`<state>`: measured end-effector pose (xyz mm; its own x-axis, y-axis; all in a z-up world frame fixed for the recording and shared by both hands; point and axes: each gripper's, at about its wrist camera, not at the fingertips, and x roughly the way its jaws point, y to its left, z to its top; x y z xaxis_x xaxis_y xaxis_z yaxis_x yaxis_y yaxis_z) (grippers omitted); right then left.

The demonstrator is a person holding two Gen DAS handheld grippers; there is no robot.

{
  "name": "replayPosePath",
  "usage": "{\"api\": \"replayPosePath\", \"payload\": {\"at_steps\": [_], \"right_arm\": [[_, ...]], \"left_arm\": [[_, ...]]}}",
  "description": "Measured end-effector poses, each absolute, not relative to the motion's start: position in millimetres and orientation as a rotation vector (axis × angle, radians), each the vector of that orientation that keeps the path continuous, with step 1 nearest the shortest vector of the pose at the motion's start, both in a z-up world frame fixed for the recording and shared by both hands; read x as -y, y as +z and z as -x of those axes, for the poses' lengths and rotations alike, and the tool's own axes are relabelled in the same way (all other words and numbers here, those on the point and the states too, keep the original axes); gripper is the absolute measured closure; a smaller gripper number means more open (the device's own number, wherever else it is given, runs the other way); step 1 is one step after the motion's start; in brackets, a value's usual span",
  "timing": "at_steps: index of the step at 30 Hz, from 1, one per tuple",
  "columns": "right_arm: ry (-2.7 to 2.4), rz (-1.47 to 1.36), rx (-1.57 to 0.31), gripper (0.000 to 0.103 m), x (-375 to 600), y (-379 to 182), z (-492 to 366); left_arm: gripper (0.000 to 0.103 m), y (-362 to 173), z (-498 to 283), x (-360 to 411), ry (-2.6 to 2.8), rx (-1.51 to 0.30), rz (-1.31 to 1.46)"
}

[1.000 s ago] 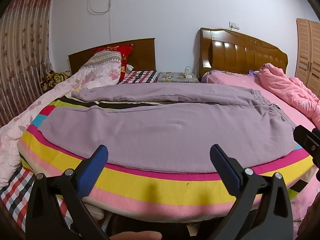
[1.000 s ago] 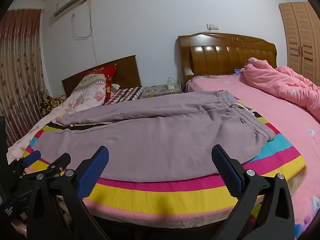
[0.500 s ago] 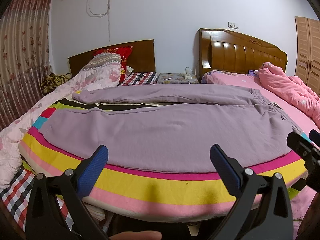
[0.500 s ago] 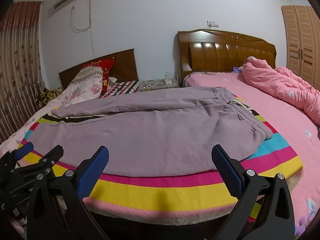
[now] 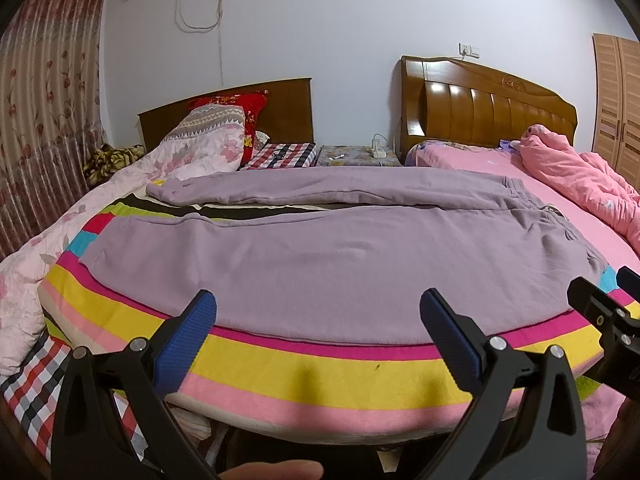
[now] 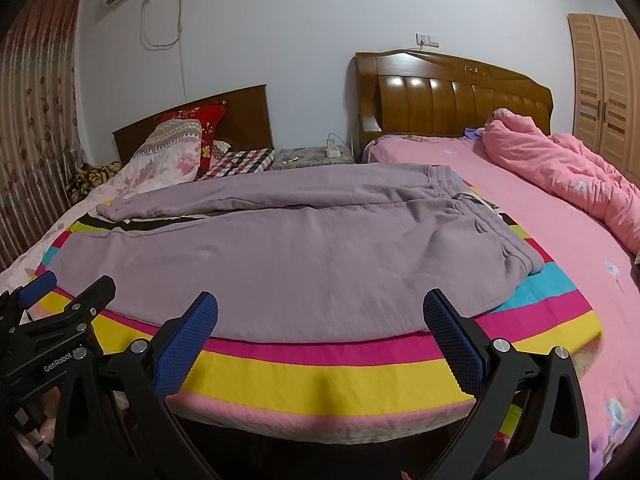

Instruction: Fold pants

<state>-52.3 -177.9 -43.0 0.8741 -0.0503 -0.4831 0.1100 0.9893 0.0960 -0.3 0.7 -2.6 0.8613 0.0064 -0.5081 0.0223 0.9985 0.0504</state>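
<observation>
Pink quilt [image 6: 560, 168] at 2 o'clock of pants [image 6: 304, 256] (unfolded) on striped blanket [image 6: 320, 372]. Left gripper [image 5: 320, 332] and right gripper [image 6: 320, 328]: fingers wide, empty.

The pants [image 5: 320, 256] lie flat across the striped blanket [image 5: 312, 368], which covers the foot of the bed [image 6: 540, 240]. Their waistband points to 3 o'clock and the leg ends to 9 o'clock, one leg lying behind the other toward 12 o'clock. A crumpled quilt [image 5: 580, 184] sits on the bed at 2 o'clock, before the headboard [image 5: 488, 108]. At 12 o'clock a nightstand [image 5: 356, 156] stands between the two beds, and pillows [image 5: 212, 140] rest at 11 o'clock on the second bed. A curtain [image 5: 44, 120] hangs at 9 o'clock and a wardrobe [image 6: 604, 100] stands at 3 o'clock.
</observation>
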Motion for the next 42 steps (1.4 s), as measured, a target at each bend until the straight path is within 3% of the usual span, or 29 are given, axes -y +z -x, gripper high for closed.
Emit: {"api": "replayPosePath", "payload": {"at_steps": [42], "right_arm": [[-0.078, -0.133, -0.531, 0.004, 177.2, -51.2, 50.4]], "left_arm": [[0.001, -11.3, -0.8, -4.2, -0.005, -0.56, -0.054]]}}
